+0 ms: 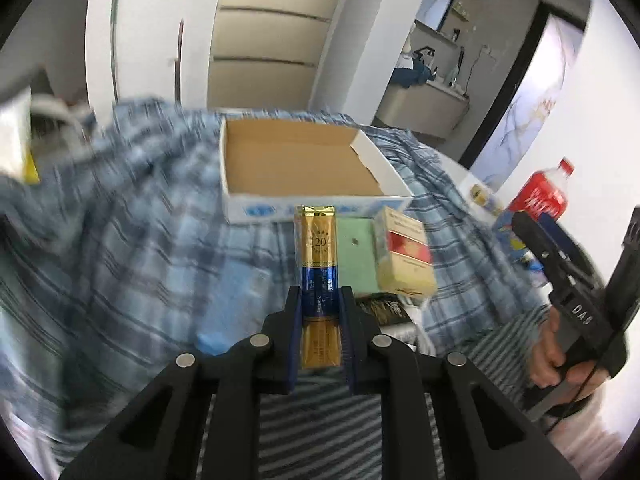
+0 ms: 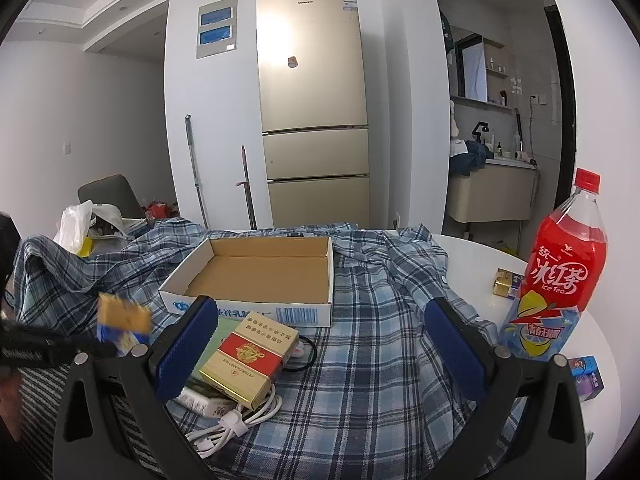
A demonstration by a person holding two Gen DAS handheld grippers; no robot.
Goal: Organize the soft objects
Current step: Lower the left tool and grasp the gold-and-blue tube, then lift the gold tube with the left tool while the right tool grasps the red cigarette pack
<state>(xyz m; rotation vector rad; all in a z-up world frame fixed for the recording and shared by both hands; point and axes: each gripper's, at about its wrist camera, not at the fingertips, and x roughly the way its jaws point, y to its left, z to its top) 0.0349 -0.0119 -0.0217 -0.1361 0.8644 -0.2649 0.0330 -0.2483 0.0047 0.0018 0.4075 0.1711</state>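
Note:
My left gripper point(image 1: 320, 300) is shut on a blue and gold soft pack point(image 1: 318, 264), held above the plaid cloth, short of the empty cardboard box point(image 1: 296, 164). The same pack point(image 2: 122, 320) shows blurred at the left of the right wrist view. My right gripper point(image 2: 320, 328) is open and empty above the plaid cloth point(image 2: 360, 352), in front of the box point(image 2: 260, 276). A red and gold cigarette pack point(image 2: 248, 364) lies on a green pad point(image 2: 218, 340) beside its left finger; the cigarette pack also shows in the left wrist view point(image 1: 404, 256).
A red iced tea bottle point(image 2: 560, 276) stands at the right on the white table point(image 2: 484, 256). A white cable and charger point(image 2: 236, 416) lie under the cigarette pack. Small boxes point(image 2: 586, 372) sit at the right edge. A plastic bag point(image 2: 76, 224) and chair are at the back left.

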